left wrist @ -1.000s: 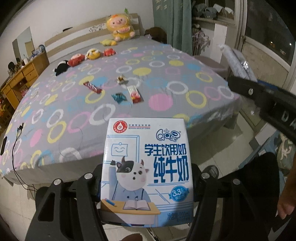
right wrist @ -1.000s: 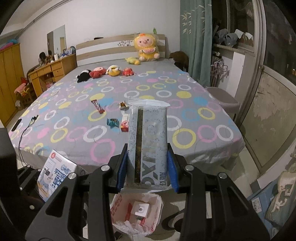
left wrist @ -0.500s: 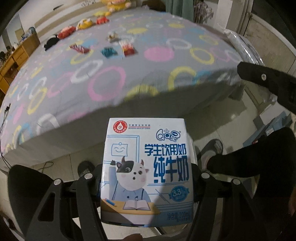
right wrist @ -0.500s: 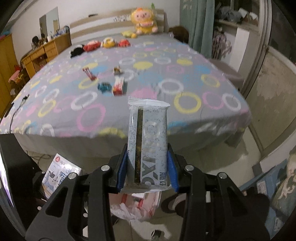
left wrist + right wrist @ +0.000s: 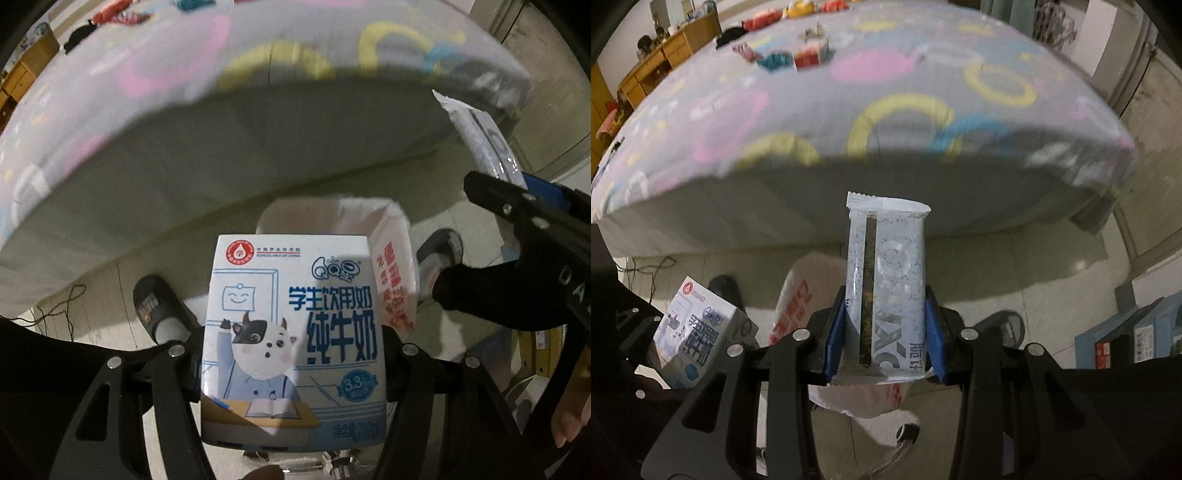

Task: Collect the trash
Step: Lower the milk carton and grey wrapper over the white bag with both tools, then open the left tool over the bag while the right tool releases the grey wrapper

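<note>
Your left gripper [image 5: 293, 354] is clamping a milk carton [image 5: 293, 332] between its fingers [image 5: 177, 369], holding it upright. The carton is white and blue, showing a cartoon cow at a desk, bold blue Chinese lettering and a red round logo at its top left corner. Your right gripper [image 5: 884, 339] is squeezing a snack wrapper [image 5: 886, 284] between its blue-padded fingers [image 5: 834, 339]. The wrapper is standing on end, silvery white with dark speckles, a dark seam down its length and a crimped top edge.

Just beyond and below both loads, a trash bag [image 5: 391, 266] is sitting open on the floor [image 5: 110, 273], white with red print. A slipper [image 5: 155, 306] is showing beside it. Farther off, the bed [image 5: 886, 110] is filling the background under a grey sheet with coloured rings, and more wrappers [image 5: 798, 55] are lying on it, blurred.
</note>
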Action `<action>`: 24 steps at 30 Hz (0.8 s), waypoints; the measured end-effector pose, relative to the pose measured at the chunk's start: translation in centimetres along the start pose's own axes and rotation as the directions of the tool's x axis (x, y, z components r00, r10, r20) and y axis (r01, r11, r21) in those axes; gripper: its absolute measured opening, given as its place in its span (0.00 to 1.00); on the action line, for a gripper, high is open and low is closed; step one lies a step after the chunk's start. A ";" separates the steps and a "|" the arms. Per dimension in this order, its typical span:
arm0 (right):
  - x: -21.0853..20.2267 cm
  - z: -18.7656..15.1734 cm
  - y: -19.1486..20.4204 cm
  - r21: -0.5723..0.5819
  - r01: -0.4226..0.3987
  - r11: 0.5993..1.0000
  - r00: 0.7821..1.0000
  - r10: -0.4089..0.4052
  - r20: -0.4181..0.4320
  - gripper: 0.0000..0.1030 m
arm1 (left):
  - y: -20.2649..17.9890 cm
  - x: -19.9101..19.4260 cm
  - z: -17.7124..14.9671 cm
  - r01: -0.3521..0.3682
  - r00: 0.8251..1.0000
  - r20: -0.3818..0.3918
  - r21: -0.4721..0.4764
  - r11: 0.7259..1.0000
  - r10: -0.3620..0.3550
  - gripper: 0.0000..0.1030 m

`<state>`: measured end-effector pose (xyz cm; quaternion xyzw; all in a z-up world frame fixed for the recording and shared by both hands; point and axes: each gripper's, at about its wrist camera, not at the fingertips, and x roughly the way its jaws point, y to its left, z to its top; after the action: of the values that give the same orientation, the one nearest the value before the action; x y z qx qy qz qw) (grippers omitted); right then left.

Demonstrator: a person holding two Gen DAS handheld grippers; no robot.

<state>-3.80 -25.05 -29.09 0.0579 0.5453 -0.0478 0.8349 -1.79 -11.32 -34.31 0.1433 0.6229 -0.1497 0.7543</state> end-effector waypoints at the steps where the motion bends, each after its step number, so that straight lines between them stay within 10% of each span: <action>1: 0.8 -0.2 0.0 0.004 0.000 1.000 1.000 0.000 -0.020 0.37 | 0.1 0.7 0.0 -0.002 1.000 -0.017 0.000 1.000 0.002 0.61; 19: 8.8 -1.1 0.0 0.041 -0.061 0.997 0.979 0.067 -0.193 0.37 | -0.4 7.9 -0.1 0.062 0.984 -0.164 -0.037 0.997 -0.068 0.64; 24: 9.7 -1.2 -0.4 0.072 -0.069 0.995 0.976 0.082 -0.202 0.73 | -0.3 8.3 -0.5 0.067 0.981 -0.179 -0.028 0.997 -0.070 0.87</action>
<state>-1.05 -25.42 -38.45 0.1102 0.6238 -0.0273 0.7733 -0.85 -11.80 -42.60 0.1266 0.6945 -0.1553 0.6910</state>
